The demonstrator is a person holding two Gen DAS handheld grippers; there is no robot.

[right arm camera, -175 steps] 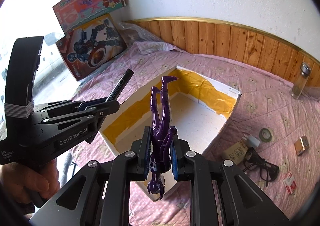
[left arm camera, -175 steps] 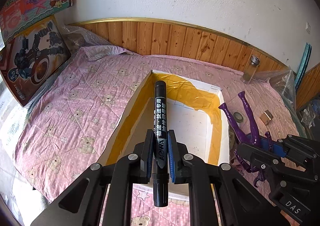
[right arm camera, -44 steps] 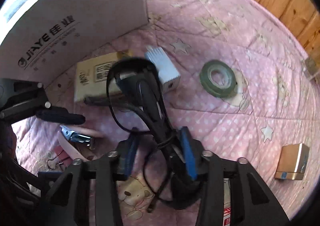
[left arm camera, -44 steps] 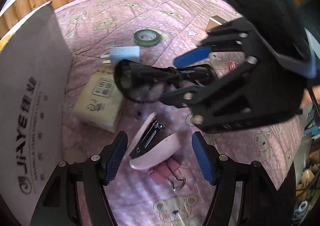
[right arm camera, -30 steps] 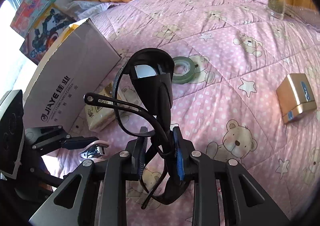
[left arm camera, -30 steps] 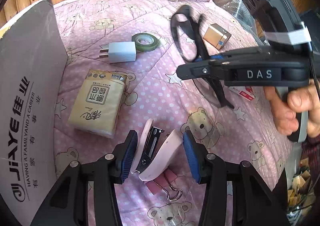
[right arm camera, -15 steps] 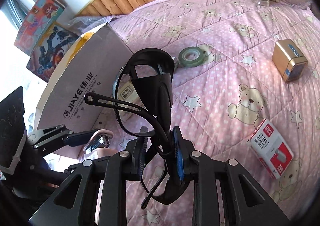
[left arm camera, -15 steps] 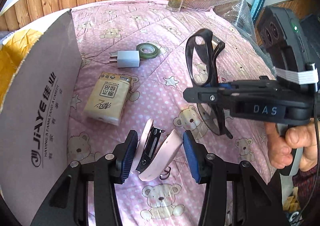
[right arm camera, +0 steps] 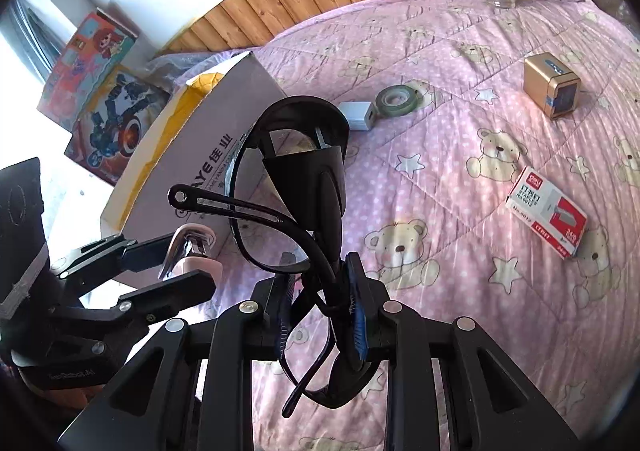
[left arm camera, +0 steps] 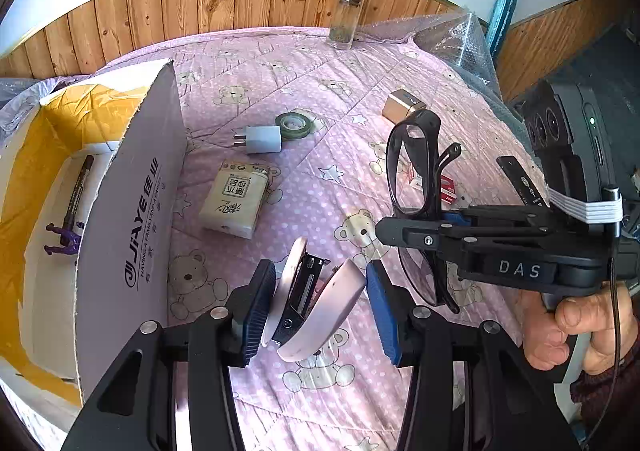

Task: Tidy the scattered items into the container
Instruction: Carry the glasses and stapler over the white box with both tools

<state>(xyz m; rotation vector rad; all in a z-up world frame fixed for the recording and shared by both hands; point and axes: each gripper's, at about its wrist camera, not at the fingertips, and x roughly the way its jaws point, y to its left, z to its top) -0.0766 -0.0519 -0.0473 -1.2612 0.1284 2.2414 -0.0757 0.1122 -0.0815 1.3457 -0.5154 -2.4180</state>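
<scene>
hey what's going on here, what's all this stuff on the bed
A person is tidying loose items into the cardboard box. The left gripper holds a pink stapler; the right gripper holds black glasses. Both are lifted above the pink quilt. A marker and purple figure already lie in the box. Tissues, a charger, tape and staples remain out.

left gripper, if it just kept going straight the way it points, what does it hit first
Probably the tissue pack, lying ahead of the left gripper and its stapler on the quilt. Depth is unclear, so it could meet bare quilt short of the pack.
</scene>
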